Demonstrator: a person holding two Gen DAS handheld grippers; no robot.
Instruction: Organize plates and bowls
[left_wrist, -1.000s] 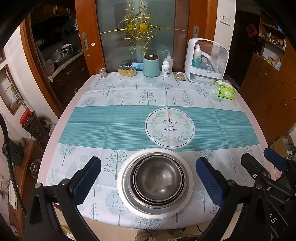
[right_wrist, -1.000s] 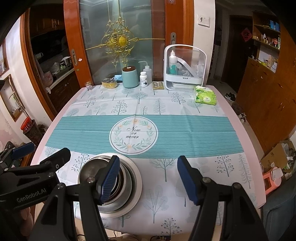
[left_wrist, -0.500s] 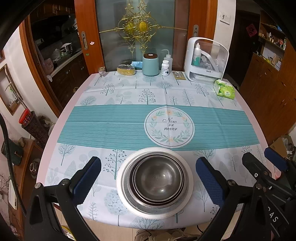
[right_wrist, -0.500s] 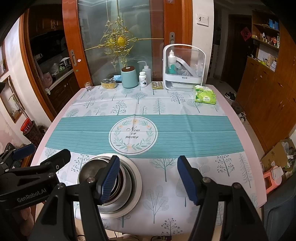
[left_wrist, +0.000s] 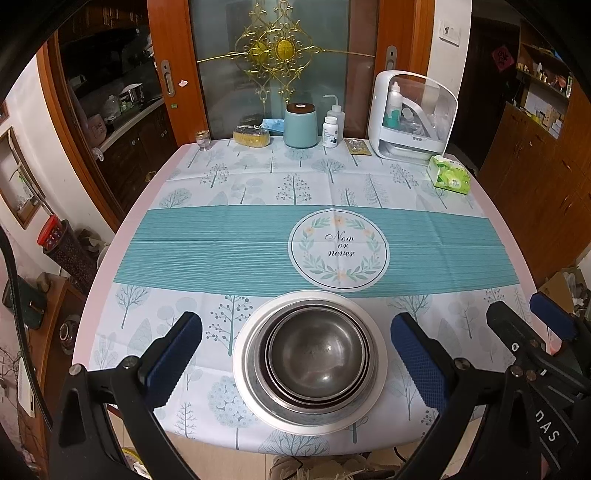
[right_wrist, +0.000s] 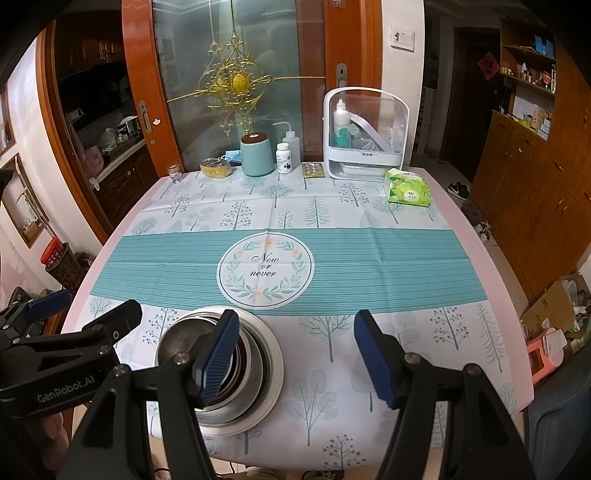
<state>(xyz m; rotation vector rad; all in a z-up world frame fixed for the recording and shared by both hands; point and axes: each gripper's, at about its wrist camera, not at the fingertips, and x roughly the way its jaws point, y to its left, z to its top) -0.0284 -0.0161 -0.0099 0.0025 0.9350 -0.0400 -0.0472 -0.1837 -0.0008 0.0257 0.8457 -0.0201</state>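
Your metal bowls (left_wrist: 319, 356) are sitting stacked on the white plate (left_wrist: 378, 363), looking done. You are holding both grippers, left (left_wrist: 295, 354) and right (right_wrist: 295, 356), with jaws apart, gripping nothing.

Orange-framed glass door (left_wrist: 280, 66), wooden cabinets (right_wrist: 532, 177) at right, white wall (left_wrist: 447, 55)

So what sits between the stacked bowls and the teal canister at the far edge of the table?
Only tablecloth: its round "Now or never" emblem lies between the bowl stack and the canister. Both wrist views show it.
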